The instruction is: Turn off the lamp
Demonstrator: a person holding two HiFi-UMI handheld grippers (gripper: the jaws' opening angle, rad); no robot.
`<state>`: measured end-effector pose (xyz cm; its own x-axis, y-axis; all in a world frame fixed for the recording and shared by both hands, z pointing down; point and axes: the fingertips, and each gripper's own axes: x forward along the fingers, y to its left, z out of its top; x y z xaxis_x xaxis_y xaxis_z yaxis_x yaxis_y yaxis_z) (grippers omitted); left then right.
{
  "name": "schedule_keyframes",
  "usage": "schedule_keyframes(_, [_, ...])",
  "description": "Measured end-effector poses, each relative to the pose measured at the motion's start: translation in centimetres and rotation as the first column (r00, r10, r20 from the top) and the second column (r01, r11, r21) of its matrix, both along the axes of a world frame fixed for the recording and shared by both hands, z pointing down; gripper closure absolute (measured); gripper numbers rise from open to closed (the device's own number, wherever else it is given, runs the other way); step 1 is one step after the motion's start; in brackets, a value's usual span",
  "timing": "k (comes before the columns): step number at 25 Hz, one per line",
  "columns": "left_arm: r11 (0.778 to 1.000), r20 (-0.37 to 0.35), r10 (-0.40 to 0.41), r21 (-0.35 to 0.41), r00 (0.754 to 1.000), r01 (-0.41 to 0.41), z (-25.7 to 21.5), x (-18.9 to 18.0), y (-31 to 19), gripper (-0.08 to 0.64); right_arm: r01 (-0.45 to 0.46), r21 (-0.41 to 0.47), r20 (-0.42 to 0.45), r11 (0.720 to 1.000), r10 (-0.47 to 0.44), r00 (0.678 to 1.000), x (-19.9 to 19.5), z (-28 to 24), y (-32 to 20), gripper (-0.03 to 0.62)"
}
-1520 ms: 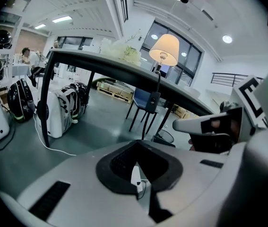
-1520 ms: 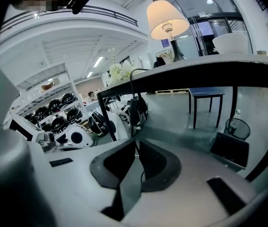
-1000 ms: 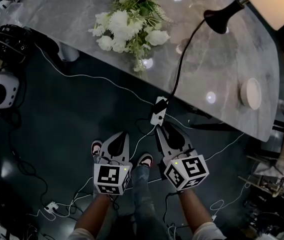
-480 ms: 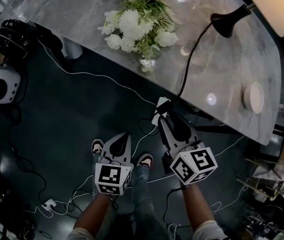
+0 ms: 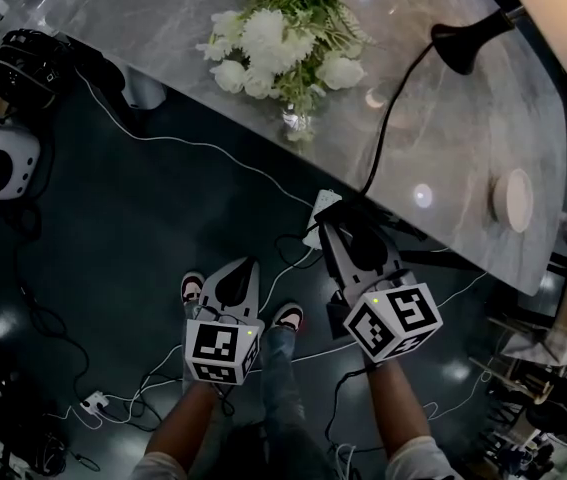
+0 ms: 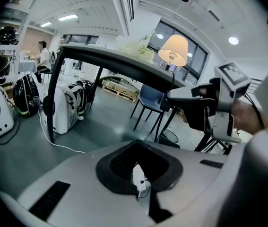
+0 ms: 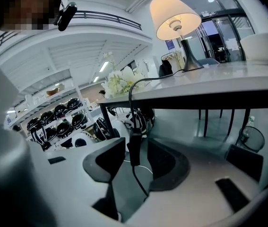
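A person stands at the near edge of a grey marble tabletop [image 5: 163, 28] with a claw in each hand, both angled forward and down over the dark floor [image 5: 143, 238]. The lamp [image 7: 176, 20] stands toward the tabletop's far right corner in the head view, black base on the marble, its pale cone shade bright in both gripper views; its black cord [image 5: 384, 128] curves across the marble, drops over the near edge and hangs below. On that hanging run sits a dark inline switch [image 7: 134, 152], and the right claw [image 7: 134, 142] is level with it, just under the tabletop's edge; the right claw's jaws have just been opening and stand spread wide, the switch between them and closer to the jaw at that view's left, with neither pad pressing on it; the cord runs on down from the switch through the gap. The left claw [image 5: 248, 266] hangs beside the right one, above the person's shoes [image 5: 288, 318], its jaws pressed together at the tips; through the hollow behind those tips the left gripper view shows a small white piece on a thin wire, too unclear to name. White flowers [image 5: 278, 38] stand near the tabletop's middle, well apart from the lamp; a white bowl [image 5: 511, 198] sits toward the right end; dark helmets [image 5: 23, 63] crowd the left edge of the head view; thin white cables [image 5: 193, 146] trail across the floor.
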<state>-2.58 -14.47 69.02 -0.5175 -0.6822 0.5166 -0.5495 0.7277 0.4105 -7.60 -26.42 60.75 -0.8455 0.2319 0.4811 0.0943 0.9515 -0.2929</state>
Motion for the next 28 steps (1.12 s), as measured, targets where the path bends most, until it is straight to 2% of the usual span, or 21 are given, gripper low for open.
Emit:
schedule_keyframes(11, [1.000,-0.020,0.002,-0.003,1.000,-0.002,0.9,-0.1,-0.5,0.565,0.000,-0.031,-0.013,1.000,0.000,1.000,-0.8,0.1,-0.3,0.456])
schedule_keyframes(17, [1.000,-0.028,0.008,-0.007,1.000,-0.008,1.3,-0.1,-0.8,0.565,0.004,-0.032,-0.008,0.999,-0.004,1.000,-1.0,0.2,-0.2,0.512])
schedule_keyframes(28, [1.000,-0.038,0.027,-0.002,0.999,-0.027,1.6,0.3,-1.6,0.565,0.014,-0.043,-0.018,0.999,-0.015,1.000,-1.2,0.1,-0.2,0.515])
